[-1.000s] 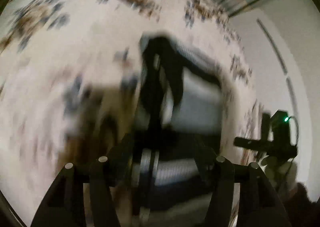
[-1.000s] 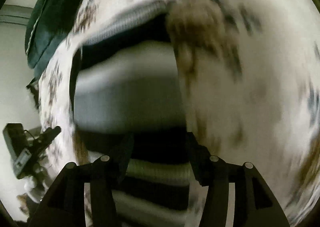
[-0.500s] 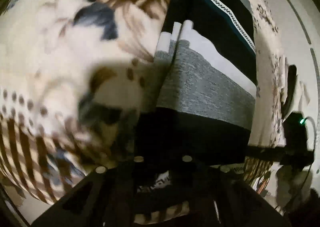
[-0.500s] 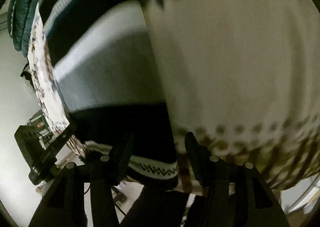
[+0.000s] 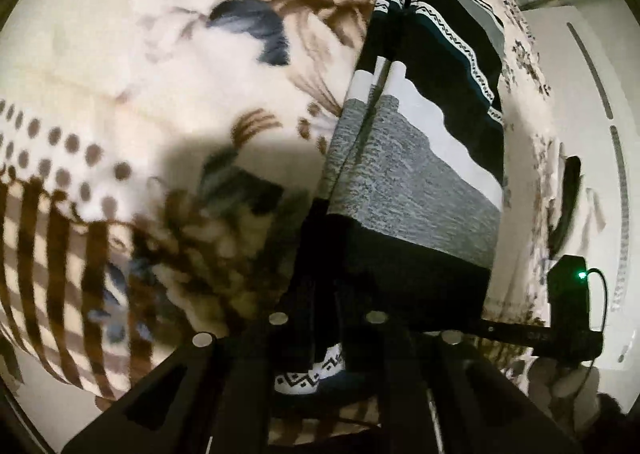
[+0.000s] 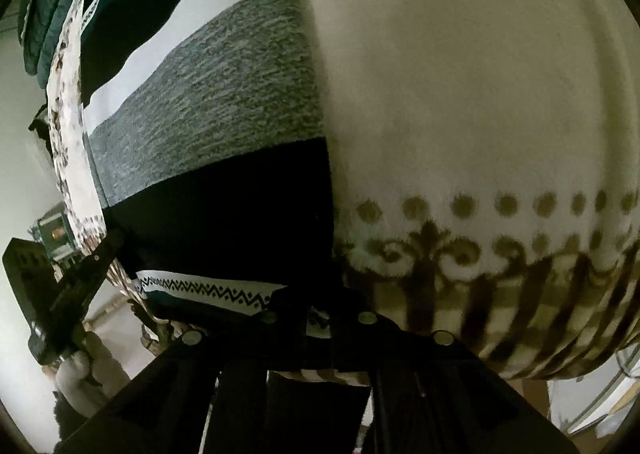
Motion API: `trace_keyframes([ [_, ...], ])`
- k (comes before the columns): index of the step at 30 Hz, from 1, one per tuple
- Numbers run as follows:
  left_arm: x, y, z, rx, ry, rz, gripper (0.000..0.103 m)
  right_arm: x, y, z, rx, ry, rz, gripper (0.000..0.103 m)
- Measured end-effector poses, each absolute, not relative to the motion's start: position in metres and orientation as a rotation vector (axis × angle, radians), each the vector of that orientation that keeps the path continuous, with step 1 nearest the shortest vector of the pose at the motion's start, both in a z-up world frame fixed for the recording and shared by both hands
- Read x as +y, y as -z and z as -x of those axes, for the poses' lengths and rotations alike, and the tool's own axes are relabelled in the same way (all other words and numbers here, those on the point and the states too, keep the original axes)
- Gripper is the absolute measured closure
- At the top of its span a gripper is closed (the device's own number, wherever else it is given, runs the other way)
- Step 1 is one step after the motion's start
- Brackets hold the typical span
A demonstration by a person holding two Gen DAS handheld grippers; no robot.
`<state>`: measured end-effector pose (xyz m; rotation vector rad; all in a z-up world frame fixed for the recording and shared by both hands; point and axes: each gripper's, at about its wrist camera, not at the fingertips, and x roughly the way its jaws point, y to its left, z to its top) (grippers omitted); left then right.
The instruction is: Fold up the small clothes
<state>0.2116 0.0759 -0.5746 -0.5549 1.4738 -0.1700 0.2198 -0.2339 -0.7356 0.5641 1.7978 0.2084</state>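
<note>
Where a second ago both views were a smear of motion over the middle of the garment, the two tongs have now come down at its near hem and settled there. The striped knit garment (image 5: 404, 174), banded black, white and heather grey with a zigzag trim, lies stretched away from the near edge of the bed over a floral fleece blanket (image 5: 168, 66). It looks already doubled lengthwise, with a fold line running up its left side. The left tongs (image 5: 326, 338) stood wide apart a moment ago; now they are nearly closed on the near-left corner, with the black band and a curl of the zigzag trim (image 5: 316, 372) caught between them, though the reading suggests they are easing open a touch. The right tongs (image 6: 320, 318) are closing on the near-right corner, where the black band meets the zigzag trim (image 6: 208, 290); cloth sits between the fingers, but the dark there keeps me from telling whether the pads are pressing yet. From each side the other handheld unit shows at the edge of view, so the two grips sit at opposite ends of the same hem. To my eye this is the start of the next fold: with both corners taken, the hem can be lifted and carried towards the far end to halve the garment. The risk is the right corner slipping if it is lifted before that grip is firm.
</note>
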Motion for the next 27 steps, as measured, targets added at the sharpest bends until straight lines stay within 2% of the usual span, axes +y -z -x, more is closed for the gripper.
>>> trace_keyframes([
  [1, 0.078, 0.572, -0.211, 1.476, 0.174, 0.58, 0.09, -0.235, 0.734, -0.223, 1.8, -0.208, -0.568, 0.071],
  [2, 0.081, 0.569, -0.21, 1.472, 0.176, 0.605, 0.079, -0.237, 0.733, -0.221, 1.8, -0.21, -0.584, 0.063],
  [3, 0.088, 0.566, -0.206, 1.463, 0.173, 0.614, 0.067, -0.239, 0.733, -0.219, 1.798, -0.212, -0.614, 0.048],
  [4, 0.091, 0.563, -0.204, 1.444, 0.18, 0.625, 0.06, -0.241, 0.733, -0.216, 1.789, -0.217, -0.653, 0.042],
  [5, 0.093, 0.563, -0.203, 1.429, 0.196, 0.638, 0.046, -0.243, 0.733, -0.214, 1.777, -0.221, -0.682, 0.041],
  [6, 0.091, 0.565, -0.203, 1.432, 0.196, 0.643, 0.04, -0.246, 0.734, -0.215, 1.772, -0.225, -0.697, 0.041],
  [12, 0.083, 0.602, -0.201, 1.535, 0.244, 0.672, 0.04, -0.237, 0.756, -0.205, 1.766, -0.285, -0.794, 0.041],
  [17, 0.064, 0.607, -0.2, 1.565, 0.293, 0.629, 0.04, -0.233, 0.765, -0.206, 1.747, -0.31, -0.885, 0.039],
  [19, 0.059, 0.603, -0.199, 1.551, 0.296, 0.616, 0.042, -0.233, 0.766, -0.206, 1.741, -0.319, -0.909, 0.04],
  [20, 0.056, 0.6, -0.197, 1.542, 0.3, 0.611, 0.056, -0.236, 0.766, -0.205, 1.733, -0.328, -0.925, 0.041],
  [21, 0.052, 0.599, -0.196, 1.549, 0.296, 0.593, 0.091, -0.237, 0.764, -0.205, 1.727, -0.34, -0.933, 0.053],
  [22, 0.048, 0.598, -0.195, 1.559, 0.297, 0.576, 0.093, -0.239, 0.763, -0.206, 1.731, -0.351, -0.931, 0.071],
  [24, 0.053, 0.59, -0.192, 1.538, 0.278, 0.562, 0.094, -0.236, 0.76, -0.207, 1.723, -0.35, -0.912, 0.086],
  [25, 0.053, 0.585, -0.192, 1.53, 0.269, 0.566, 0.094, -0.235, 0.756, -0.207, 1.711, -0.353, -0.912, 0.091],
  [27, 0.054, 0.571, -0.192, 1.503, 0.265, 0.598, 0.094, -0.236, 0.744, -0.208, 1.686, -0.362, -0.921, 0.093],
])
